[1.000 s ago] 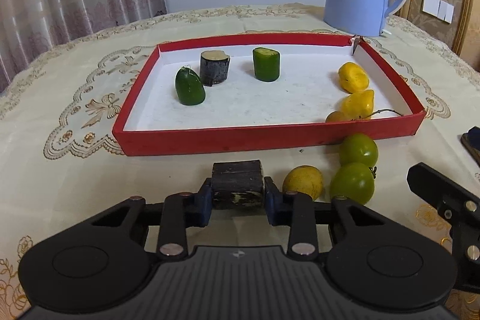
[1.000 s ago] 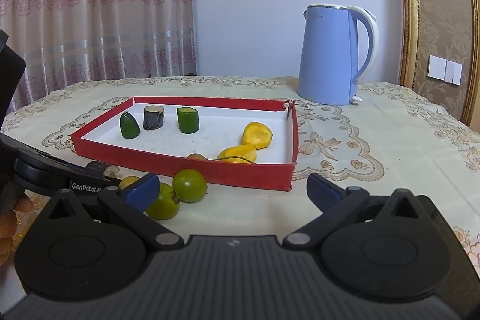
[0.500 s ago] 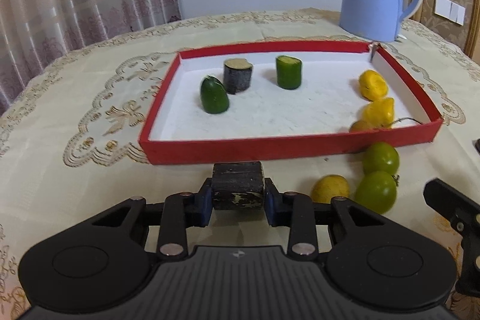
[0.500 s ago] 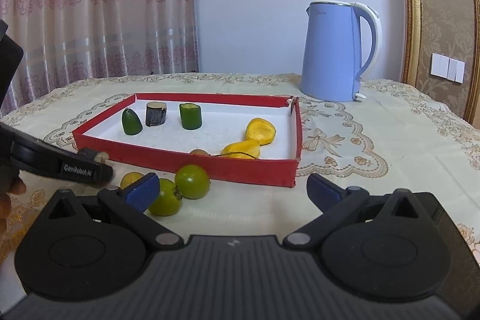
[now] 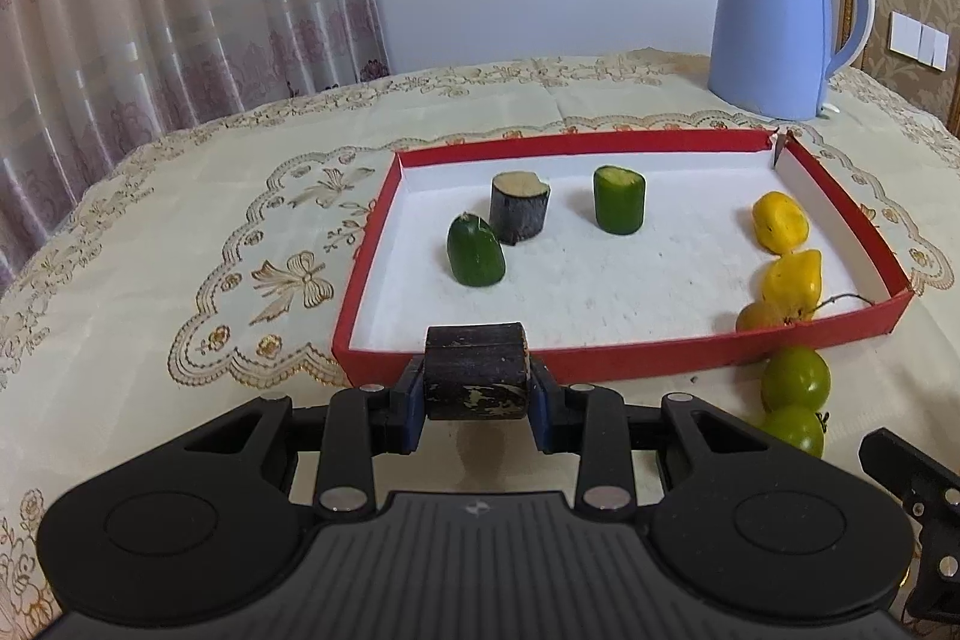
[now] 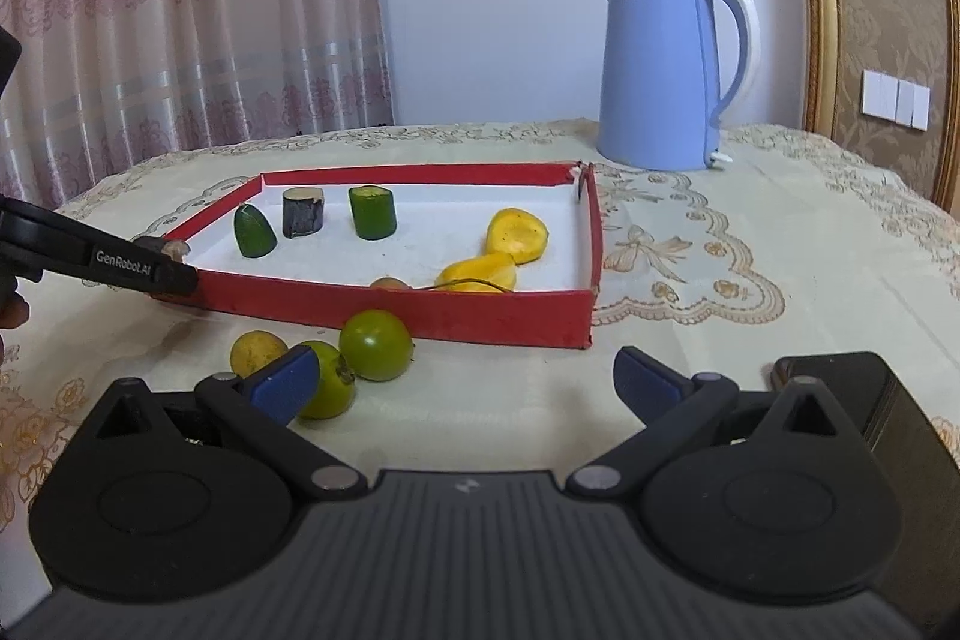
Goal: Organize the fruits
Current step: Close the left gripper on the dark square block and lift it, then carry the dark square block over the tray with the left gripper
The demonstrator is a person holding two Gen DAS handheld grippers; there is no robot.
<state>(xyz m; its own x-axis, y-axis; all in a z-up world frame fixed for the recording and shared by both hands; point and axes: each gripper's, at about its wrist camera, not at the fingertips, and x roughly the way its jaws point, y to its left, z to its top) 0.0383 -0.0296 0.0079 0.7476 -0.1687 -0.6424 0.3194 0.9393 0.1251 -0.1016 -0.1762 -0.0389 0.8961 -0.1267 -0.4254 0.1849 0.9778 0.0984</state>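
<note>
From the left wrist view, my left gripper (image 5: 477,388) is clamped on a dark cylindrical piece (image 5: 476,370), and over the last second it has risen and drawn closer to the red tray (image 5: 660,361); the piece now hangs at lower centre of the frame, overlapping the tray's near wall. I judge this to be the carry, with only the drop left.

Counting left to right inside the tray: one green rounded piece (image 5: 475,258), one dark stump (image 5: 519,215), one green cylinder (image 5: 619,200), then three yellow fruits (image 5: 779,222) at the right.

On the table (image 6: 690,340) in front of the tray, the right wrist view shows one yellow fruit (image 6: 257,352) and two green tomatoes (image 6: 376,345). My right gripper (image 6: 465,385) stands wide and empty.
</note>
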